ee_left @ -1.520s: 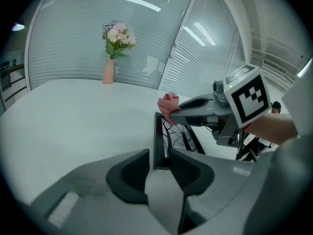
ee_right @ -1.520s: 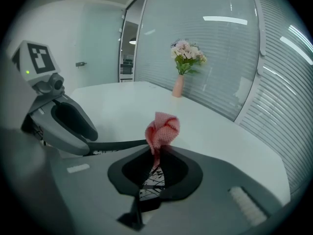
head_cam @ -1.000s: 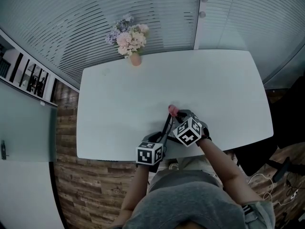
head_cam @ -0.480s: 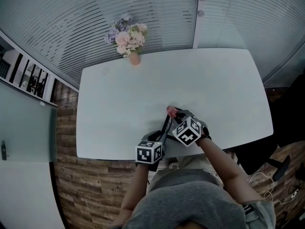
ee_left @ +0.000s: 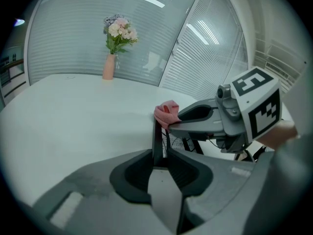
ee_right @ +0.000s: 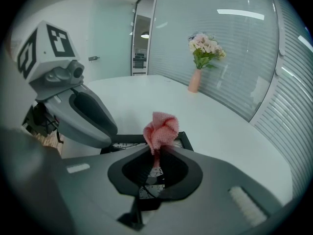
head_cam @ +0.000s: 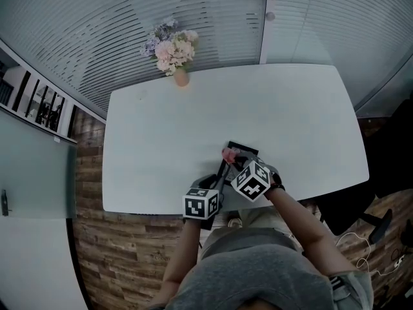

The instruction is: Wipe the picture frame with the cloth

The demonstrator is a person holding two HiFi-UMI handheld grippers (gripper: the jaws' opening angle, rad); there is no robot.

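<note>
- Left gripper [ee_left: 159,150]: angled forward and down; jaws closed on the thin black edge of the picture frame [ee_left: 157,131].
- Right gripper [ee_right: 157,155]: angled down, close beside the left one; jaws pinched on a bunched pink cloth [ee_right: 160,127].
- Left forearm [head_cam: 185,247]: bare, reaching forward from the torso.
- Right forearm [head_cam: 298,215]: bare, slanting inward.

A white table [head_cam: 161,141] stands on a wood-plank floor [head_cam: 116,250], with a pink vase of pale flowers [head_cam: 181,77] at its far edge. Behind the table runs a striped glass wall [head_cam: 97,31] reflecting strip lights [ee_right: 242,14]; left of it is a pale door [head_cam: 32,237].
</note>
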